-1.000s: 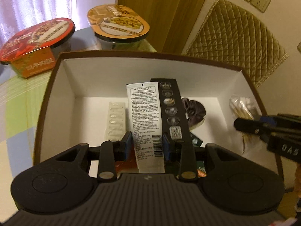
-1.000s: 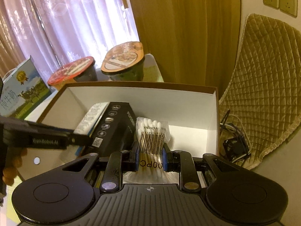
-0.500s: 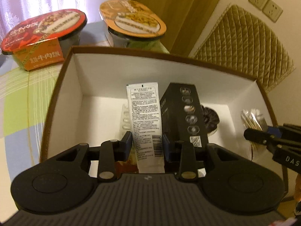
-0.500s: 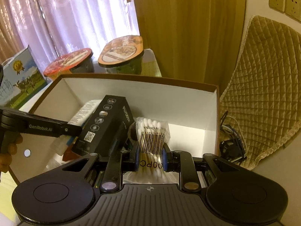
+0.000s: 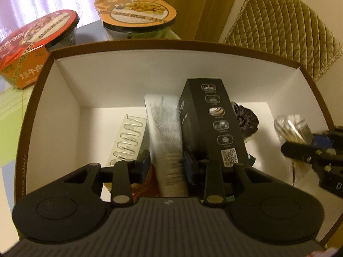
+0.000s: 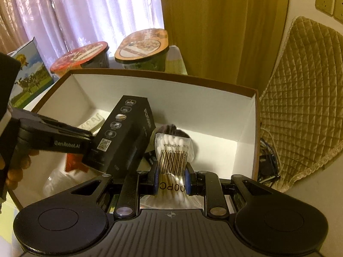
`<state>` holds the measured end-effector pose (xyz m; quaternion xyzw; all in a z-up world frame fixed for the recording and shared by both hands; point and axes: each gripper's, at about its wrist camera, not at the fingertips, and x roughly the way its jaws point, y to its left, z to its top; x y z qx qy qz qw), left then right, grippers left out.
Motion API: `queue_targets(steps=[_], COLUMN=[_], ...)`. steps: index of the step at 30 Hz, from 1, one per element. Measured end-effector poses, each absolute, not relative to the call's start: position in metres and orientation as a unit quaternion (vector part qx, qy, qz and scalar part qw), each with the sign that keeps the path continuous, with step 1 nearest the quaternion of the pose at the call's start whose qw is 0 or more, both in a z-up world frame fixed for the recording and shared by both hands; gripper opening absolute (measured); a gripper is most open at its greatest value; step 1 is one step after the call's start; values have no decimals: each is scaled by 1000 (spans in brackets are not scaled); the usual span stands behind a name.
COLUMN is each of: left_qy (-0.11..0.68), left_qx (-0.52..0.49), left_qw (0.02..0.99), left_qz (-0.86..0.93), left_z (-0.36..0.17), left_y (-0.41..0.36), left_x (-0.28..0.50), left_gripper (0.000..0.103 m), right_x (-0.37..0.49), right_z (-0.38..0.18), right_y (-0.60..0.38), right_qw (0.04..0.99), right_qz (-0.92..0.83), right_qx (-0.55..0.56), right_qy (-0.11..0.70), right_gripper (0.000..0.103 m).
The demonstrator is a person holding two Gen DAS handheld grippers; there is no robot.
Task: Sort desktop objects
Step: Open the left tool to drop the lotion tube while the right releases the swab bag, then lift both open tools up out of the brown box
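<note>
**Both grippers over the open box**

Since the earlier frame, the left gripper (image 5: 166, 164) has loosened: its pads now stand slightly apart from the white tube (image 5: 166, 128), which is blurred and lies between them inside the box (image 5: 171, 64). Just right of the tube leans the black carton (image 5: 214, 124), tilted, its low end near the gripper. A clear blister pack (image 5: 128, 139) lies left of the tube on the box floor. The right gripper (image 6: 171, 178) is clamped on the bag of cotton swabs (image 6: 173, 152), held over the right side of the box, with a dark hair tie (image 6: 169, 128) behind it. Two food bowls (image 5: 133, 15) stand beyond the far wall of the box.
</note>
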<state>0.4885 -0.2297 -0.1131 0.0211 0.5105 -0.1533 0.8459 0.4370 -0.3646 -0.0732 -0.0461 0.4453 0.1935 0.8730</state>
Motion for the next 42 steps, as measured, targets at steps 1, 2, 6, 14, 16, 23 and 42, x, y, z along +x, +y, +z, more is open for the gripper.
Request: queue_targets(steps=[1,2,6,14,16,23,42], left_qy=[511,511,510,497,493,477,418], left_qx=[21,19,17,26,27,39,66], left_qw=[846,845,847,855,857,867,898], left_qz=[-154,-153,-152,-147,-146,-136,-116], left_z=[-112,-111,-106,-90,-86,-74,-32], left_y=[-229,-228,-226,-225,-224,-222,-213], left_x=[488,488,487,479,477,470,413], left_gripper=[35,36,41,54,58,71,92], right_x=[437,437,436,438,437,423,370], right_z=[-73,-73,-72,-69,-68,-62,-29], right_y=[-365,-365,-365,-364,-363,-367,-368], right_qw=[873,873,875,889,891,905,910], right_qz=[194,194,190,169,170,168,185], right_qx=[-47,-47,-55,-91,-98,-104,-51], right_qy=[445,445,442,417,408,378,368], right_gripper=[20,20,20,20,20,65,101])
